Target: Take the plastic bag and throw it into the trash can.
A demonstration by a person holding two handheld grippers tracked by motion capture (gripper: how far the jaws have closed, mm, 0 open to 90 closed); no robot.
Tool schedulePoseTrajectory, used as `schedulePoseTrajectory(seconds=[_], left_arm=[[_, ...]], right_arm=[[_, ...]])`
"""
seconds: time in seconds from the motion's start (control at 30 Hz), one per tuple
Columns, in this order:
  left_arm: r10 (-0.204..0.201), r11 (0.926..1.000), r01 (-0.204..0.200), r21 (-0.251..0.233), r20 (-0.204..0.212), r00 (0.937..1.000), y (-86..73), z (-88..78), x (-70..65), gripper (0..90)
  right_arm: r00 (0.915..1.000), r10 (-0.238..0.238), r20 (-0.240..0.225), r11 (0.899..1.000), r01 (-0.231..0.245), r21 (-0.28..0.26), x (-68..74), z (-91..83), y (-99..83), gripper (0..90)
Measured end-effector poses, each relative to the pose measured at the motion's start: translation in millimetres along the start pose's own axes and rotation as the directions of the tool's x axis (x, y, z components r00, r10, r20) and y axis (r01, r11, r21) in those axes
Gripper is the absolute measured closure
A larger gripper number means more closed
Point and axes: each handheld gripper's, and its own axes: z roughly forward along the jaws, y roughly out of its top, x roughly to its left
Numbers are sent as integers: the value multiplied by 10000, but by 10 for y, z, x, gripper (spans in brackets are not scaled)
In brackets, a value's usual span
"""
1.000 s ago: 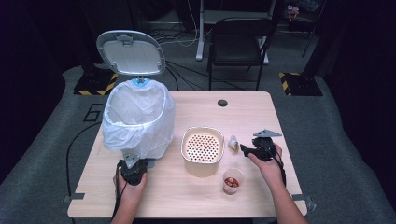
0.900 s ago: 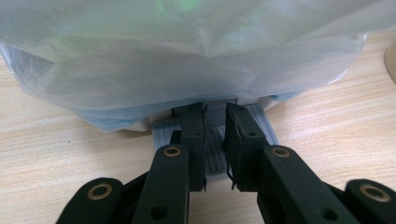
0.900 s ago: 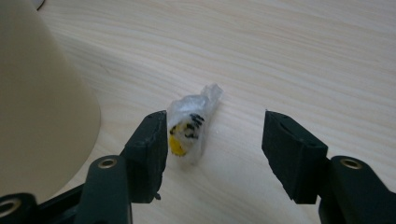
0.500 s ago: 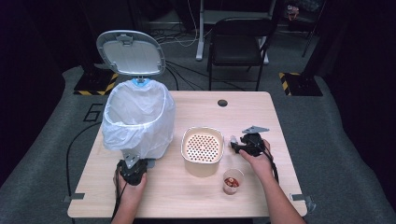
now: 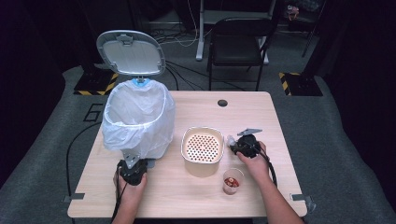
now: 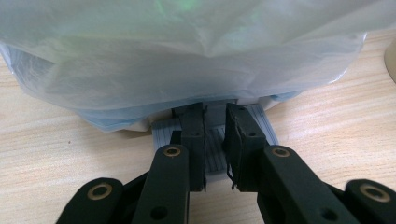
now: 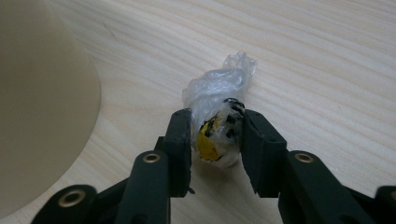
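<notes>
A small crumpled clear plastic wrap (image 7: 219,91) with something yellow and black inside lies on the table just right of the beige perforated bowl (image 5: 202,147). My right gripper (image 7: 215,123) has just been closing and its pads now press on that wrap (image 5: 230,139); the right gripper (image 5: 235,143) sits low beside the bowl. A bin lined with a white bag (image 5: 137,119) stands at the left, its grey lid (image 5: 130,53) raised. My left gripper (image 6: 215,140) rests shut on the bin's ribbed grey pedal (image 6: 262,122), and the left gripper (image 5: 134,162) stays at the bin's foot.
A clear cup (image 5: 232,181) with red bits stands near the table's front edge (image 5: 187,212), close to my right forearm. The bowl's beige wall (image 7: 42,107) is close on the left of the right gripper. A black chair (image 5: 240,42) stands beyond the table.
My right gripper has moved left and down toward the bowl and closed on the plastic wrap. The left gripper and the bin's lid have not moved.
</notes>
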Motion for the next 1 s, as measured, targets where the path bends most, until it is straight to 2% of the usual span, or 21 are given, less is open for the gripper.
schedulePoseTrajectory(seconds=[0.17,0.47,0.53,0.57,0.6,0.63,0.67,0.73,0.77,0.8,0.83,0.87,0.9,0.93,0.97,1.0], left_arm=[[-46,10000,46,-52,-11,10000,-2,4,-1,784],[-74,10000,74,-53,-10,10000,-2,4,-1,783],[-55,10000,55,-47,-23,10000,-2,4,2,784],[144,9998,-144,118,-42,9999,0,-7,16,784],[144,9998,-144,118,-42,9999,0,-7,16,784],[167,9997,-166,187,-17,9999,2,-12,22,784],[167,9997,-166,187,-17,9999,2,-12,22,784],[177,9997,-177,141,-40,9998,1,-8,19,784],[154,9998,-153,134,-60,9999,1,-7,18,784],[179,9997,-178,155,-40,9998,2,-9,19,784],[176,9997,-176,143,-44,9998,1,-8,19,784],[176,9997,-176,143,-44,9998,1,-8,19,784],[-61,10000,61,-63,-12,10000,-2,5,-1,783],[-61,10000,61,-63,-12,10000,-2,5,-1,784],[-26,10000,26,-45,-26,10000,-2,3,1,784],[-26,10000,26,-45,-26,10000,-2,3,1,784]], right_arm=[[9994,289,-187,9996,-289,-37,-34,-22,-32,691],[9993,287,-246,9995,-291,-145,-37,-95,-13,701],[9994,298,-178,9992,-303,-271,-34,-160,1,702],[9995,277,-181,9993,-281,-257,-36,-229,10,703],[9995,277,-181,9993,-281,-257,-36,-229,10,703],[9998,108,-167,9995,-113,-309,-42,-311,16,703],[9998,108,-167,9995,-113,-309,-42,-311,16,703],[9996,258,-112,9986,-262,-450,-19,-423,46,703],[9997,112,-200,9986,-122,-509,-28,-476,54,703],[9996,178,-224,9986,-189,-487,-18,-519,66,703],[9997,81,-224,9983,-94,-575,-3,-630,101,704],[9997,81,-224,9983,-94,-575,-3,-630,101,704],[9996,41,-296,9978,-60,-661,0,-730,133,704],[9996,41,-296,9978,-60,-661,0,-730,133,704],[9992,-3,-407,9971,-28,-756,-1,-838,174,704],[9992,-3,-407,9971,-28,-756,-1,-838,174,704]])
